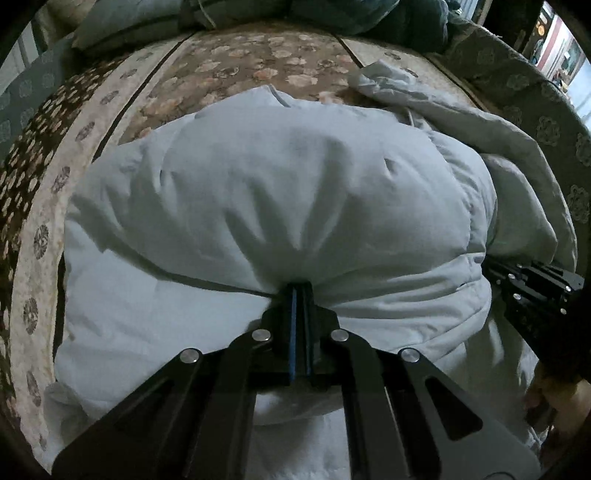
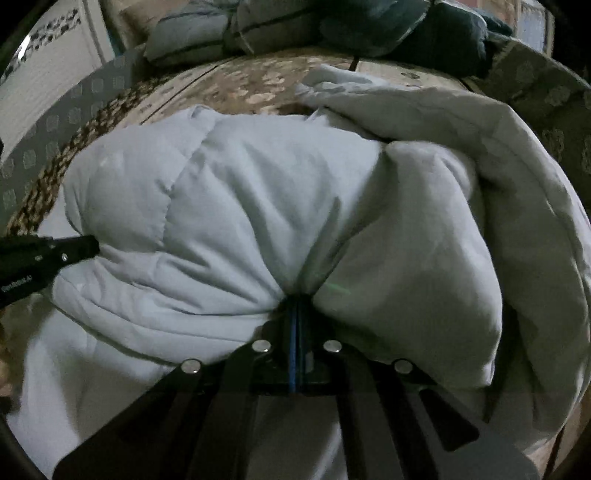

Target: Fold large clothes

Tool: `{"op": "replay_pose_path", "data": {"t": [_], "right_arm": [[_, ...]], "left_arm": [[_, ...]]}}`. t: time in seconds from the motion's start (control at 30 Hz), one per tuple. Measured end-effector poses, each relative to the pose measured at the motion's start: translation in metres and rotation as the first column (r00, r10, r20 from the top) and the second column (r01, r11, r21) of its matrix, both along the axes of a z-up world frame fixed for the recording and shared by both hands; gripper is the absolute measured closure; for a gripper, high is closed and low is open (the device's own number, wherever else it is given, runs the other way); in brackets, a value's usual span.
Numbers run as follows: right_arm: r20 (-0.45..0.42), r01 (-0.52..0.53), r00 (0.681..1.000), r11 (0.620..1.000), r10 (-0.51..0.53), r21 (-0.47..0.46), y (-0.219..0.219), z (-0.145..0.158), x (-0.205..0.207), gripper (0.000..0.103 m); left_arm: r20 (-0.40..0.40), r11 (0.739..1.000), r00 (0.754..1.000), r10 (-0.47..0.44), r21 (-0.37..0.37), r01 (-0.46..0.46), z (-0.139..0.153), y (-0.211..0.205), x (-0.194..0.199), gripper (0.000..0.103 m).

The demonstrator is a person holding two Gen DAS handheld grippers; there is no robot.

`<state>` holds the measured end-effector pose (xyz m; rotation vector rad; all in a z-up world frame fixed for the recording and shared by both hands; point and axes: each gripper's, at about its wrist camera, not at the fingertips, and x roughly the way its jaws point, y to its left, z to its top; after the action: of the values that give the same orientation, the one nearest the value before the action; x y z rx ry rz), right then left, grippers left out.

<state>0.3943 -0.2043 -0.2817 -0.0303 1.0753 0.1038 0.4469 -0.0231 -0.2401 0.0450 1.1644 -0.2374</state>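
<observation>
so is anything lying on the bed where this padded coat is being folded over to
Nothing visible blocks it. Both the left claw and right claw are shut on the pale padded coat; the floral bedspread beyond it is bare up to the pillows.

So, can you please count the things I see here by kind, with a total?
Pale blue padded garment: 1
Handheld tools, left tool and right tool, both shut on the garment: 2
Floral bed cover: 1
Dark pillows or bedding piled at the far end: number cannot be told
Total counted: 4
</observation>
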Motion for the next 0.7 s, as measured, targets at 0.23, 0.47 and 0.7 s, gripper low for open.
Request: {"op": "replay_pose_path", "data": {"t": [0.23, 0.47, 0.7], "right_arm": [[0.078, 0.034, 0.996, 0.999, -0.035, 0.013, -0.021, 0.061, -0.005, 0.101], [0.062, 0.124, 0.991, 0.978, -0.115, -0.169, -0.053, 0.048, 0.034, 0.053], [0.019, 0.096, 0.995, 0.988, -0.094, -0.119, -0.071, 0.034, 0.04, 0.059]], "left_arm": [[0.095, 0.999, 0.995, 0.014, 0.04, -0.018, 0.04, 0.002, -0.01, 0.037], [0.117, 0.999, 0.993, 0.035, 0.021, -0.037, 0.063, 0.013, -0.014, 0.037], [0.103, 0.998, 0.994, 0.04, 0.044, -0.045, 0.055, 0.027, -0.022, 0.037]]}}
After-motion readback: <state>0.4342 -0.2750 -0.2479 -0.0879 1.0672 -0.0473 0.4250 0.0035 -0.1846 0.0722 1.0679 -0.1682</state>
